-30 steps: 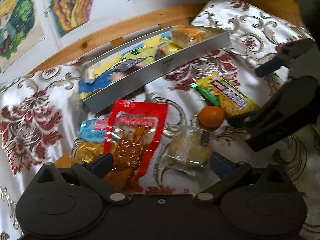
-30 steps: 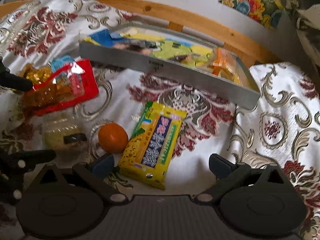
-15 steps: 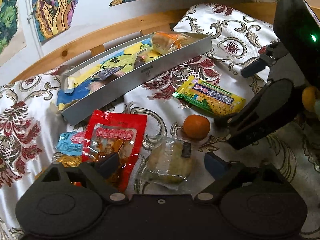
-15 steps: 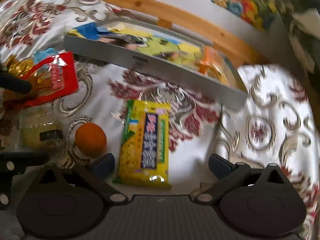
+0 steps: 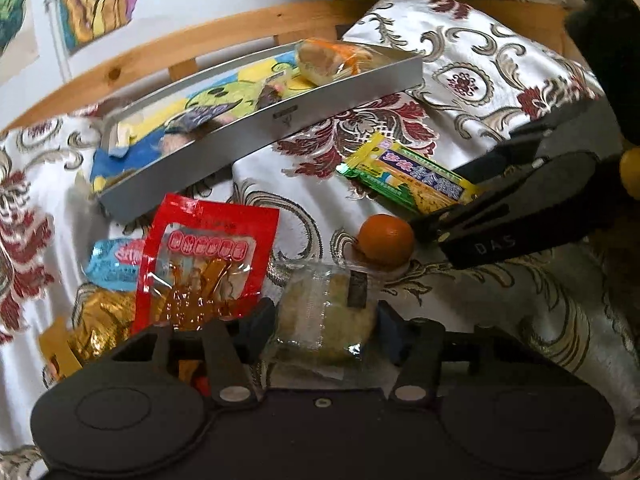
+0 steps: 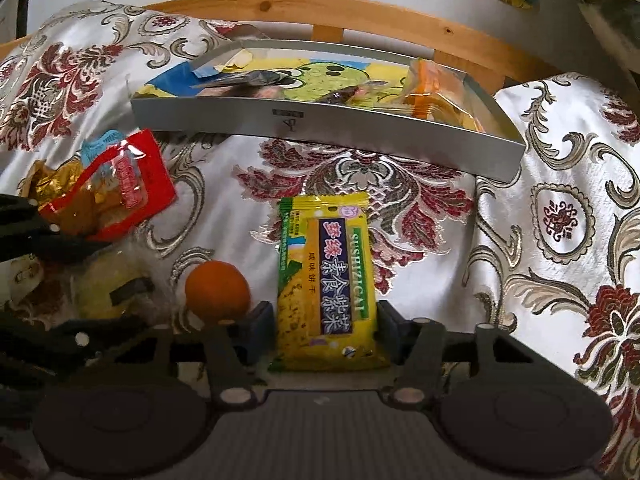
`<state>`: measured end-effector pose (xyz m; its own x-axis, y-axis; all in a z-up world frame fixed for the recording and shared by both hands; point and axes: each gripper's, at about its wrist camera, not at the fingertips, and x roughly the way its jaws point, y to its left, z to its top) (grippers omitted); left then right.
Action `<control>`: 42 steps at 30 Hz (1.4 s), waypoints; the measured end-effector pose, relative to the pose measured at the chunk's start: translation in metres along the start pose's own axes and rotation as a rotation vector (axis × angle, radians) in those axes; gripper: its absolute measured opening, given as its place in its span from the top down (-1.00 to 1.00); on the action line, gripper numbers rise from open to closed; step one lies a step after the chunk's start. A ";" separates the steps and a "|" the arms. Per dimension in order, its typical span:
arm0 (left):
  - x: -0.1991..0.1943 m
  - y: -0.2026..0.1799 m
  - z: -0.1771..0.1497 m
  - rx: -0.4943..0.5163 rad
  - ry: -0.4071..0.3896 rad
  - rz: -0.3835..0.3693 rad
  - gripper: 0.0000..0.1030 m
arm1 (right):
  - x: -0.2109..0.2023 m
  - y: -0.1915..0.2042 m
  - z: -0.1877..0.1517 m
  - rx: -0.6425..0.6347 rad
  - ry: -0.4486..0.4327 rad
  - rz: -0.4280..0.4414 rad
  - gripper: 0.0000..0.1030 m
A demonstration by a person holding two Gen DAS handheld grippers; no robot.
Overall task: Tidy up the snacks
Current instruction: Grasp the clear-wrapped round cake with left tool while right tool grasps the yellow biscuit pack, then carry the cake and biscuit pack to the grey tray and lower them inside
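My left gripper (image 5: 324, 332) has its fingers pressed against both sides of a clear-wrapped pastry (image 5: 324, 316) that lies on the patterned cloth. My right gripper (image 6: 324, 322) is shut on the near end of a yellow cracker packet (image 6: 326, 280), also flat on the cloth. A small orange (image 5: 386, 240) sits between the two snacks, close to the right gripper's left finger (image 6: 260, 320). Behind them stands a grey tray (image 6: 288, 122) with a cartoon-printed floor, holding an orange-wrapped bread (image 6: 436, 92) and some small wrappers.
A red snack pouch (image 5: 204, 256) lies left of the pastry, over a blue packet (image 5: 116, 260) and a gold wrapper (image 5: 100, 320). A wooden rail (image 6: 360, 24) and a wall with pictures run behind the tray. The cloth rises in a fold at the right (image 6: 560, 208).
Both grippers moved forward and down and narrowed their fingers: the left onto the pastry, the right onto the yellow packet. The other snacks lie where they were.
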<state>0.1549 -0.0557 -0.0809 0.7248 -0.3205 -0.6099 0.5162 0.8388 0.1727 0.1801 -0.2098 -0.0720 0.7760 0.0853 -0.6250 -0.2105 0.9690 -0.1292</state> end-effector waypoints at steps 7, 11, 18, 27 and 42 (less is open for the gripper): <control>-0.003 0.002 0.000 -0.083 -0.003 0.016 0.00 | -0.004 0.005 0.002 -0.024 0.021 0.040 -0.02; -0.004 0.001 0.000 -0.105 0.000 0.028 0.01 | -0.005 0.013 0.000 -0.091 0.026 0.030 -0.03; -0.002 0.000 -0.002 -0.099 0.006 0.028 -0.02 | -0.002 0.013 -0.003 -0.090 0.008 0.032 -0.03; -0.004 0.006 -0.002 -0.168 -0.002 0.003 0.02 | -0.013 0.046 -0.014 -0.426 -0.120 -0.192 -0.01; -0.036 -0.005 0.012 -0.260 -0.074 0.032 0.02 | -0.034 0.041 -0.007 -0.507 -0.308 -0.401 -0.01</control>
<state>0.1321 -0.0541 -0.0503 0.7753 -0.3154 -0.5473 0.3648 0.9309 -0.0197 0.1406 -0.1742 -0.0613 0.9684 -0.1213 -0.2180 -0.0657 0.7190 -0.6919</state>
